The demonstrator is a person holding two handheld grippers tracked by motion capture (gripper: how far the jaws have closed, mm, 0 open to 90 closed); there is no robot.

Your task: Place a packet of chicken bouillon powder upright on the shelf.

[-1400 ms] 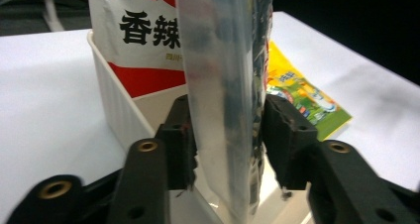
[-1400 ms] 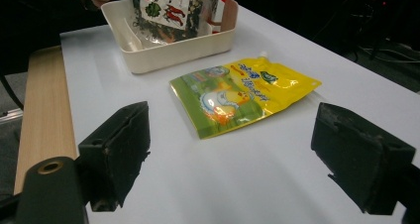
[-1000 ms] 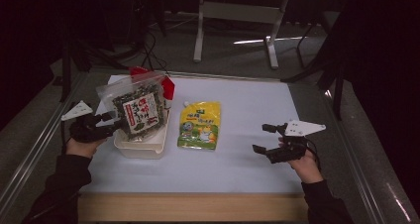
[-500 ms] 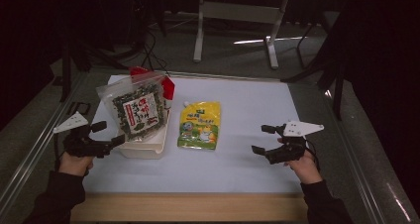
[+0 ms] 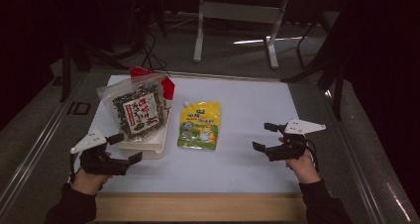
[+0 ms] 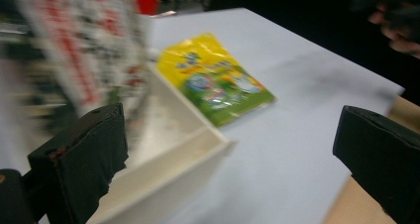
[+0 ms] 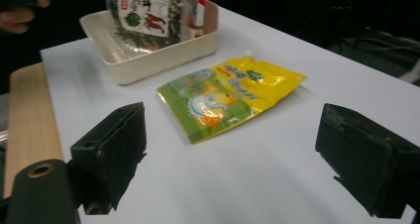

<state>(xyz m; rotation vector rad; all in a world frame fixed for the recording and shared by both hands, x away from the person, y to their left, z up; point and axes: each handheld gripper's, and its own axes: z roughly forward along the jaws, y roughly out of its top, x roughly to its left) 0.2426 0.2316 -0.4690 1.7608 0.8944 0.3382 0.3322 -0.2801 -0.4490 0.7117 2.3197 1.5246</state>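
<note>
Nearby, both claws, left [image 5: 121, 149] and right [image 5: 265, 137], hovered with jaws apart, empty. Between them a soft, probably slippery yellow-green plastic pouch [image 5: 199, 126] lay flat on the white counter [image 5: 247, 169], beside a cream tray [image 5: 143, 148]; its edge looked best for gripping.

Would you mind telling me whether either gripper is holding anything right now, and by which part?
Nothing is held. The left gripper and the right gripper are both open, with only bare table between their jaws.

The room is dark. A white table [image 5: 257, 115] with a pale wooden front edge [image 5: 198, 206] stands on a grey floor [image 5: 233, 55]. Behind it rise the white legs of a stand [image 5: 270, 40]; a bright streak of light [image 5: 267, 39] lies on the floor. Black cables [image 5: 151, 50] trail at back left.
</note>
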